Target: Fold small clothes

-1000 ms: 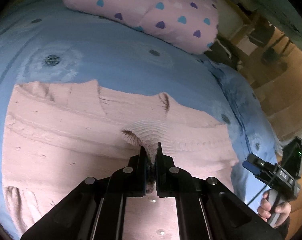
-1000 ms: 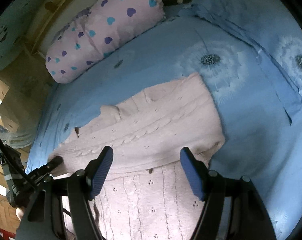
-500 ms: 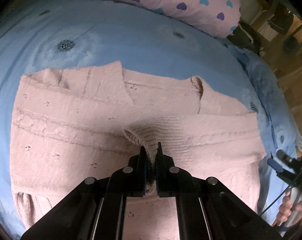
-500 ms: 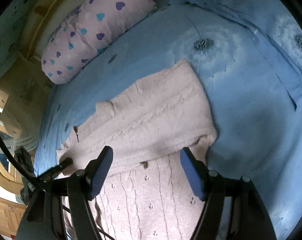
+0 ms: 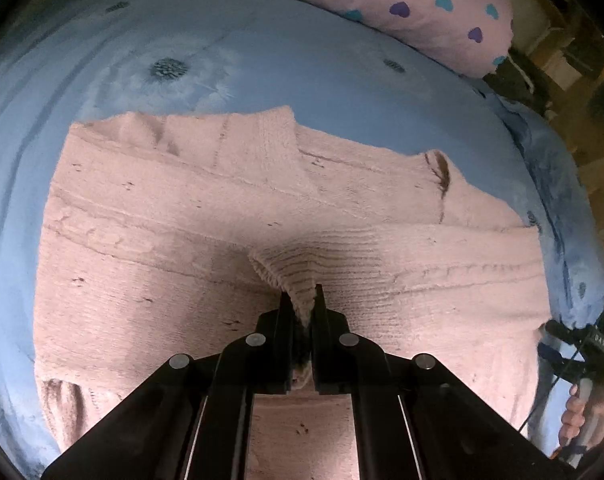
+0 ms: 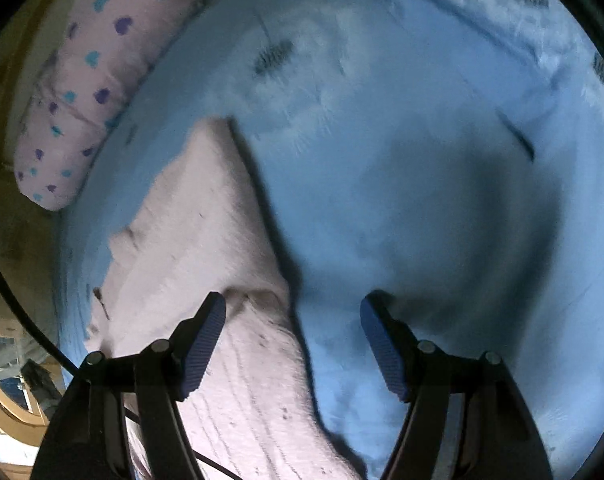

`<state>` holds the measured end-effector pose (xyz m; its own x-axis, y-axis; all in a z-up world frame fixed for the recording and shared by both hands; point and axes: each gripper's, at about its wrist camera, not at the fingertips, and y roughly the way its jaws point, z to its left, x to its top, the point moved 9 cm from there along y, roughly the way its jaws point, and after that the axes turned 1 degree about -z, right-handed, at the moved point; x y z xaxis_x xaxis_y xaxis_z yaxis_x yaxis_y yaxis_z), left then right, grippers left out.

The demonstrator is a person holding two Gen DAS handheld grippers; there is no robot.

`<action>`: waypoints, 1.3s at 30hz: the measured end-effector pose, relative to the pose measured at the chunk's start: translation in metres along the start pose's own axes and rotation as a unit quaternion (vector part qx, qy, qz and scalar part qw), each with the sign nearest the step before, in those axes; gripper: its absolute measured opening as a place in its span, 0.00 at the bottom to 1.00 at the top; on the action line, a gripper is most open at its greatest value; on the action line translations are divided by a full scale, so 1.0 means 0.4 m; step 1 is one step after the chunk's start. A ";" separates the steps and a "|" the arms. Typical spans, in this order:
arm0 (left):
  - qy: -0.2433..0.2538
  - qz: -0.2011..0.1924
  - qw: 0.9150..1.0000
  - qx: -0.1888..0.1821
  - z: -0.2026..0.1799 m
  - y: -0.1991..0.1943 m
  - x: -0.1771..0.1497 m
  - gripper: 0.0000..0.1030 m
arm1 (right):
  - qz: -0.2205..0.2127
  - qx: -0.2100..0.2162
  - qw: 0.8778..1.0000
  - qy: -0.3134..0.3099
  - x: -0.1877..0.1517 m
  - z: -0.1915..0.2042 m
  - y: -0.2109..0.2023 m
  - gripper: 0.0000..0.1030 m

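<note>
With my left gripper (image 5: 302, 300) pinching the sweater (image 5: 161, 240) cuff and my right gripper (image 6: 293, 320) wide over its near-right edge, I'd lay the sleeve flat before releasing.

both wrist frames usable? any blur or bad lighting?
Left wrist: sharp, dim warm light; pink sweater knit readable, fisheye bends the blue bedspread. Right wrist: motion-blurred, sweater edge smeared, dark shadow on bedspread.

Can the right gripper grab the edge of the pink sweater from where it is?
Probably yes. The right gripper is open, and the pink sweater's edge already lies between its fingers with nothing over it. The left gripper pinches another part, away from that edge.
</note>
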<state>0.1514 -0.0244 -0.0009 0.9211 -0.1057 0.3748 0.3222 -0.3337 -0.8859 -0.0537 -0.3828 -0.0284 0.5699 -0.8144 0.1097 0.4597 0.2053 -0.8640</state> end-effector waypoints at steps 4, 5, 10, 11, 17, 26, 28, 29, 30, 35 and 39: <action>-0.007 -0.006 1.000 0.018 0.026 -0.011 0.007 0.00 | -0.002 -0.020 1.000 -0.024 -0.011 0.017 0.006 0.73; -0.007 -0.008 1.000 0.021 0.031 -0.011 0.008 0.00 | -0.002 -0.020 0.999 -0.025 -0.011 0.022 0.006 0.73; -0.002 -0.007 0.999 0.047 0.047 -0.006 0.004 0.00 | -0.001 -0.016 1.000 -0.021 -0.009 0.021 0.009 0.74; -0.004 -0.008 0.999 0.052 0.050 -0.007 0.006 0.00 | 0.000 -0.013 1.000 -0.020 -0.011 0.022 0.007 0.74; -0.048 0.002 0.998 0.029 0.068 0.000 0.013 0.00 | 0.000 0.000 1.000 -0.004 -0.003 0.012 -0.003 0.74; -0.052 -0.035 0.996 0.068 0.078 -0.120 0.007 0.00 | -0.013 0.009 0.999 -0.031 -0.021 0.036 -0.030 0.74; -0.051 -0.045 0.997 0.048 0.071 -0.169 0.005 0.00 | -0.020 0.011 0.998 -0.056 -0.031 0.060 -0.028 0.74; -0.056 -0.054 0.997 0.026 0.068 -0.201 -0.002 0.00 | -0.024 0.014 0.997 -0.066 -0.037 0.071 -0.030 0.74; -0.058 -0.062 0.996 0.013 0.067 -0.221 -0.010 0.00 | -0.029 0.018 0.996 -0.078 -0.047 0.083 -0.034 0.74; 0.009 -0.085 0.996 0.032 0.086 -0.294 -0.122 0.00 | -0.096 0.011 0.982 -0.165 -0.132 0.141 -0.104 0.74; -0.003 -0.041 0.999 -0.032 0.076 -0.290 -0.311 0.00 | -0.101 -0.001 0.968 -0.231 -0.228 0.165 -0.143 0.74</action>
<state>0.0063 0.0560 0.0469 0.8933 -0.0708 0.4439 0.3822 -0.4000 -0.8330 -0.0870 -0.2844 0.0434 0.7124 -0.5084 0.4838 0.5926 0.0665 -0.8027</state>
